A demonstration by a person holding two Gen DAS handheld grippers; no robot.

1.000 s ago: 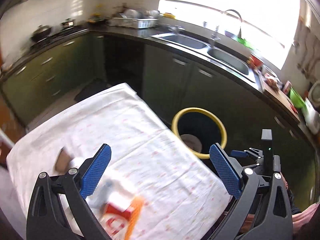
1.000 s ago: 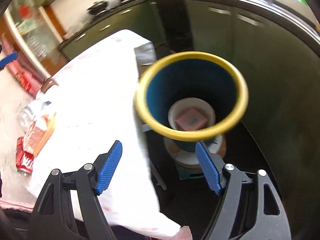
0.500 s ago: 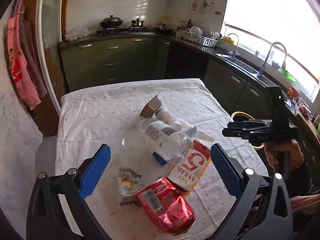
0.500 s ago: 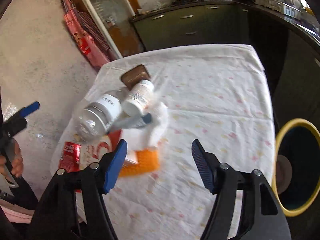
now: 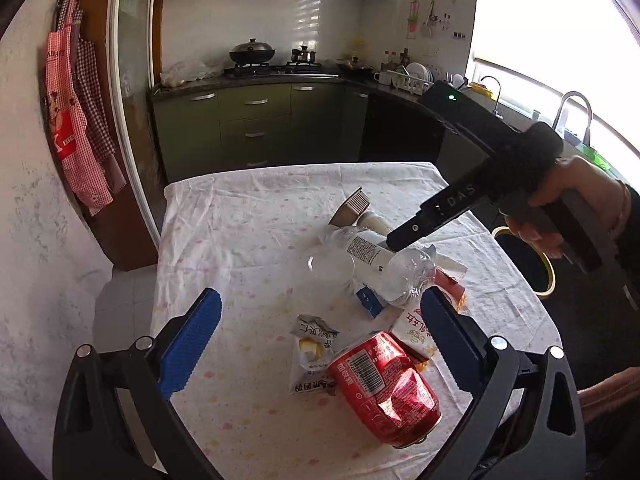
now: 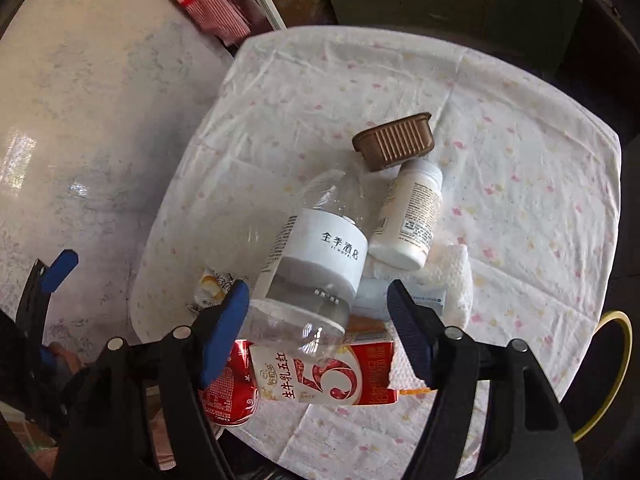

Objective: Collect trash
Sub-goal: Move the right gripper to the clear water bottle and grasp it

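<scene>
A pile of trash lies on the white flowered tablecloth [image 5: 240,240]: a clear plastic bottle [image 6: 316,256] with a white label, a white pill bottle [image 6: 412,216], a brown ribbed tray [image 6: 396,144], a red-and-white carton [image 6: 328,376], a crushed red can [image 5: 384,384] and a snack wrapper [image 5: 312,344]. My right gripper [image 6: 318,300] points steeply down above the clear bottle. Its jaws are opening, the bottle shows between them, and the pads do not touch it. My left gripper [image 5: 320,336] hangs open over the near table edge, above the can and wrapper.
A yellow-rimmed bin [image 5: 536,268] stands on the floor beside the table's right edge. A hand [image 5: 560,184] holds the right gripper's black body above the pile. Green kitchen cabinets [image 5: 256,128] and a stove run along the back wall. Aprons [image 5: 76,120] hang at left.
Both grippers swung away from the bin toward the table. The right one has come in over the pile and tipped down above the clear bottle. The left one has moved closer to the can.
</scene>
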